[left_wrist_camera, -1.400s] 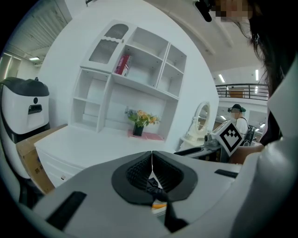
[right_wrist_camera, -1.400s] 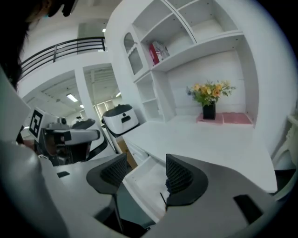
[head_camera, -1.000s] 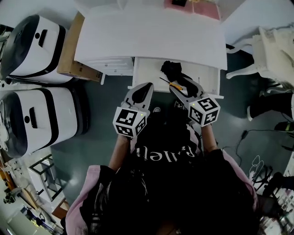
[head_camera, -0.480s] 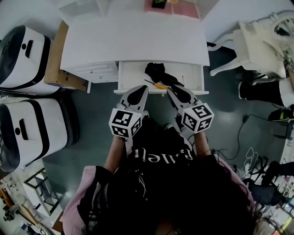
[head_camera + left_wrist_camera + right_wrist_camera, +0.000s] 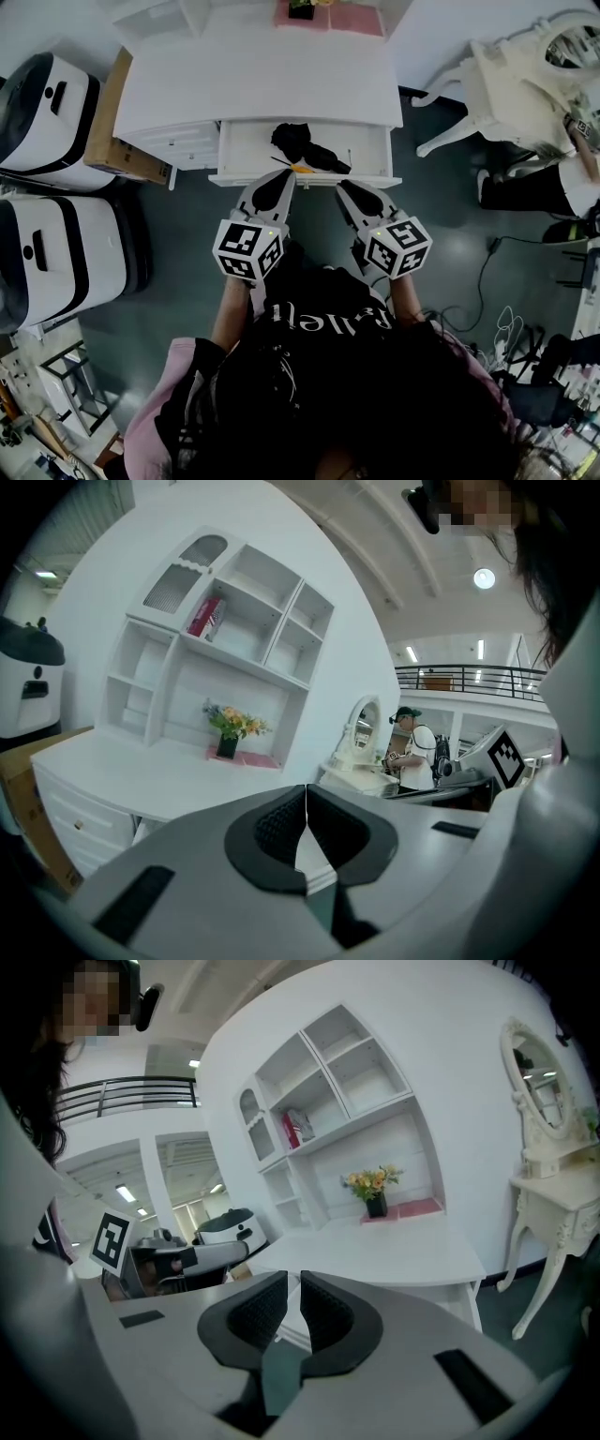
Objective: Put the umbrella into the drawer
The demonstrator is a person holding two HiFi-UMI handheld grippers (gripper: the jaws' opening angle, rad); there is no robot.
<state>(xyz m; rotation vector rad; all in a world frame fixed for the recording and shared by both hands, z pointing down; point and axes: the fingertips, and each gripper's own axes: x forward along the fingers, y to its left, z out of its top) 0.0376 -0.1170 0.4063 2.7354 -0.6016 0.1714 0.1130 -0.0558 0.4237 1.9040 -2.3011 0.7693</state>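
The umbrella (image 5: 302,147) lies inside the open drawer (image 5: 244,150) under the tabletop (image 5: 262,84). Placement appears complete; shutting the drawer may remain.

Left gripper (image 5: 279,180): fingers together, empty. Right gripper (image 5: 345,190): fingers closing, nothing between them.

The drawer's front edge sits just beyond both at 12 o'clock. The floor (image 5: 187,216) is open at 9 o'clock.

Head view: looked steeply down from over the person, well above the white surface (image 5: 253,84) and open drawer (image 5: 370,148). Left gripper view: sat low near the surface's front and faced almost level toward the shelf unit (image 5: 220,630). Right gripper view: likewise, from further right. All three shared the surface; both gripper views shared the flower pot (image 5: 376,1206).
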